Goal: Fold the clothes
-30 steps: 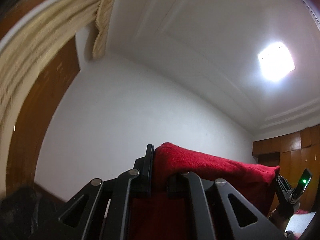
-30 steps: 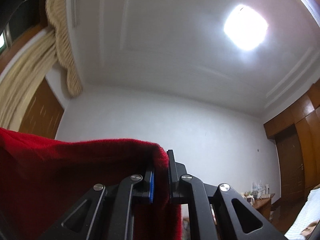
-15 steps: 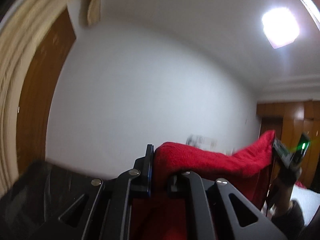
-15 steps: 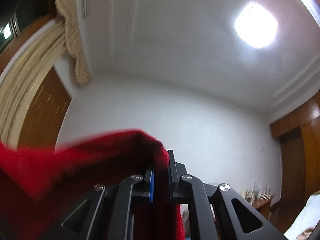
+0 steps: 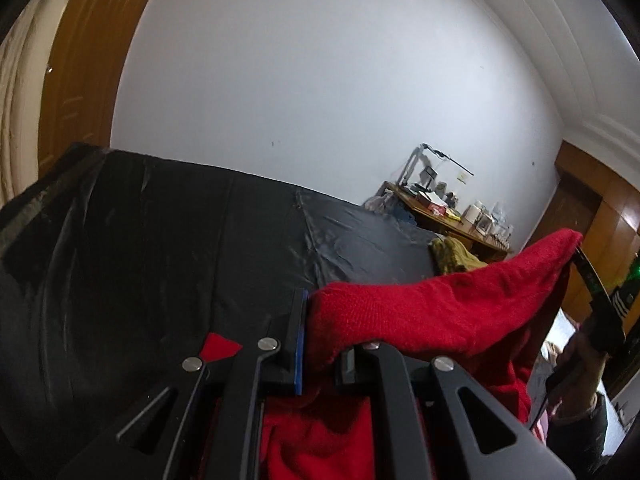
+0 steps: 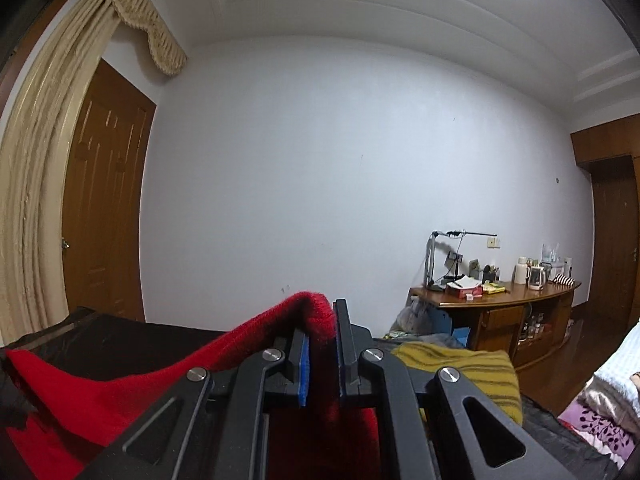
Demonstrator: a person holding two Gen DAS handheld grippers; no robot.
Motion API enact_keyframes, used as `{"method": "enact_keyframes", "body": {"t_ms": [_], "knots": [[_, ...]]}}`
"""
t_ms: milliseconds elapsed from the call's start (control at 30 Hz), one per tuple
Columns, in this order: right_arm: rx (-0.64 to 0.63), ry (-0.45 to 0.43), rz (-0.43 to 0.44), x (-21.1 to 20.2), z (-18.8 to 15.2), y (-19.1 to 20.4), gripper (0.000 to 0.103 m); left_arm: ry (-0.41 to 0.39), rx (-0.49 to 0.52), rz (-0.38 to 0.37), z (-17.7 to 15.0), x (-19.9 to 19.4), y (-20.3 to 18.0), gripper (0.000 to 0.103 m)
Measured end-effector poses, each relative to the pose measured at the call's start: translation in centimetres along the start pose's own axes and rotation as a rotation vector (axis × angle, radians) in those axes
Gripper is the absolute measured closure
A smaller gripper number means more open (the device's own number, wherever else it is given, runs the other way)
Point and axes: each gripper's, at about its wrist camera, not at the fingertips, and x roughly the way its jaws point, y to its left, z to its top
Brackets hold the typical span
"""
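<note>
A red knitted garment (image 5: 432, 312) stretches between my two grippers above a black sheet (image 5: 160, 248). My left gripper (image 5: 320, 316) is shut on one corner of its top edge. The other corner rises to the right, where my right gripper (image 5: 580, 256) holds it in a person's hand (image 5: 576, 364). In the right wrist view my right gripper (image 6: 322, 326) is shut on the red garment (image 6: 120, 388), which slopes down to the left. The rest of the cloth hangs below both grippers, hidden by their frames.
A yellow-olive striped garment (image 6: 460, 364) lies on the black sheet's far right, also seen as a yellow-olive garment (image 5: 456, 258). Behind stands a cluttered wooden desk (image 6: 500, 304) against a white wall. A wooden door (image 6: 104, 216) and cream curtain (image 6: 36, 184) are at left.
Both grippers have dropped and tipped from the ceiling toward the room, bringing the black sheet, desk and yellow garment into view. The red garment stays clamped in both.
</note>
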Motion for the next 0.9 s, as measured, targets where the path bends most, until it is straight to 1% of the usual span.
{"method": "enact_keyframes", "body": {"t_ms": [33, 133, 167, 233, 300, 333, 500, 633, 733, 900], "knots": [[-0.002, -0.007, -0.003, 0.2, 0.5, 0.3, 0.093, -0.016, -0.009, -0.001, 0.5, -0.5, -0.1, 0.091], [-0.009, -0.041, -0.018, -0.9, -0.8, -0.3, 0.093, -0.09, -0.036, -0.013, 1.7, -1.5, 0.0, 0.091], [-0.01, -0.055, -0.021, -1.1, -0.8, -0.3, 0.093, -0.121, -0.034, -0.017, 2.7, -2.4, -0.4, 0.091], [-0.012, -0.085, -0.024, -1.3, -0.3, -0.1, 0.093, -0.183, -0.025, -0.022, 4.6, -3.9, -1.4, 0.091], [-0.017, -0.124, -0.03, -1.9, 0.9, 0.1, 0.093, -0.248, -0.006, -0.036, 5.7, -5.7, -2.2, 0.091], [-0.02, -0.152, -0.037, -2.4, 1.6, 0.1, 0.093, -0.293, 0.004, -0.046, 6.7, -6.8, -2.6, 0.091], [0.029, -0.305, -0.052, -4.9, 5.8, -1.1, 0.093, -0.569, 0.072, -0.094, 10.5, -15.4, -5.8, 0.091], [0.055, -0.414, -0.038, -7.3, 8.8, -1.1, 0.093, -0.75, 0.12, -0.09, 11.9, -21.2, -8.4, 0.091], [0.033, -0.495, -0.047, -9.5, 10.3, -0.2, 0.093, -0.826, 0.142, -0.085, 12.3, -24.1, -9.4, 0.091], [0.035, -0.592, -0.057, -12.3, 12.4, 0.4, 0.093, -0.898, 0.184, -0.076, 12.5, -26.8, -11.0, 0.091]]}}
